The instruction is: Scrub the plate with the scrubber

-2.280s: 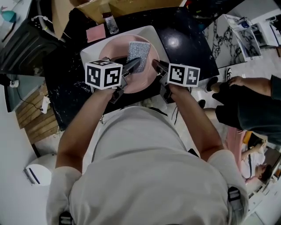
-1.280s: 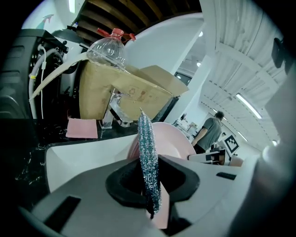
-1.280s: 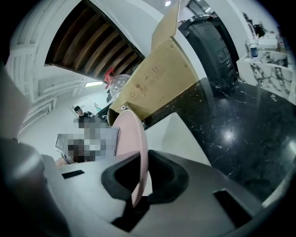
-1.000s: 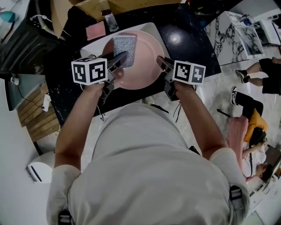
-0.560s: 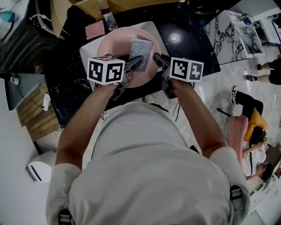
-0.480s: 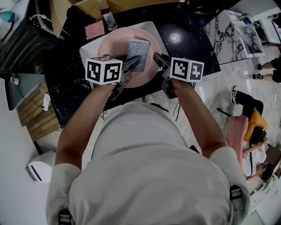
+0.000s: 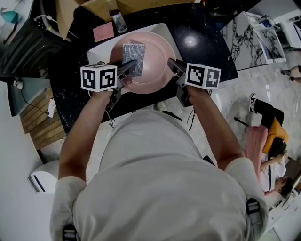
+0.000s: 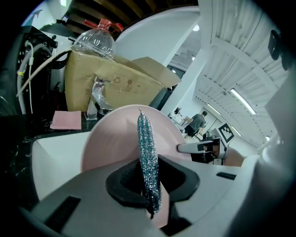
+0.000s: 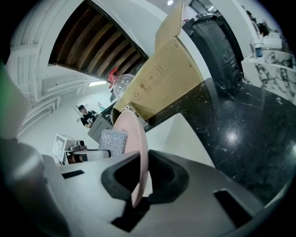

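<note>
Above the white tray on the black marble bench, the pink plate is held by its near-right rim between the 2 jaws of the right tongs, which are closed on it; the right gripper view shows the plate edge-on. The silver mesh scrubber lies against the left part of the plate's face. Its near edge is clamped in the left tongs, whose jaws are narrowed onto it. Beyond the tray stand a clear bottle and a cardboard box. A pink pad lies near the tray's far-left corner.
</note>
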Action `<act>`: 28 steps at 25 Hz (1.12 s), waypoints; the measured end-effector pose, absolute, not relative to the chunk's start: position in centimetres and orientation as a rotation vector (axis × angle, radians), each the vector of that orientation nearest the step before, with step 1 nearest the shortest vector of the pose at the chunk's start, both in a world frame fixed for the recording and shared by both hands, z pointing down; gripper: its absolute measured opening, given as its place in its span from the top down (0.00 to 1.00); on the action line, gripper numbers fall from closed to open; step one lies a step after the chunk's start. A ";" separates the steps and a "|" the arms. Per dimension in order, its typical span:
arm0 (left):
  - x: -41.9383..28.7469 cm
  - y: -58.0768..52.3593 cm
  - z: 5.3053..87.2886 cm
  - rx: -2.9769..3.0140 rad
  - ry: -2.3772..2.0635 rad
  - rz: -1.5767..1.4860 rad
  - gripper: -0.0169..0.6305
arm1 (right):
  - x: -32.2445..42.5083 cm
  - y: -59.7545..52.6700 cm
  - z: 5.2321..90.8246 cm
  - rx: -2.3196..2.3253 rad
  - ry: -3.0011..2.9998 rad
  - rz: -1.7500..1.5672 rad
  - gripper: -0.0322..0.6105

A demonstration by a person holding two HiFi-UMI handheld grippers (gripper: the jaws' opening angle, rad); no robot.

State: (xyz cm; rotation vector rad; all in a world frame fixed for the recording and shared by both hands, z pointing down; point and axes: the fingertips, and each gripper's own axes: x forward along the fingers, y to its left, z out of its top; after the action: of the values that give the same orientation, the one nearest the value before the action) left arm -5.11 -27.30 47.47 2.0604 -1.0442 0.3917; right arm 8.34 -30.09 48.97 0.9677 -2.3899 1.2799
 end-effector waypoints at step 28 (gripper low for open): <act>1.1 -26.1 46.6 2.087 -0.932 0.329 0.87 | 8.6 -32.1 49.4 0.962 -2.384 1.305 0.91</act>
State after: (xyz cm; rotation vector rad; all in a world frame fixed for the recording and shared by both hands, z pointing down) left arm 1.09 -26.08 46.60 2.0868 -0.9323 0.3293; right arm 8.63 -32.06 49.36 0.9615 -2.3843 1.3049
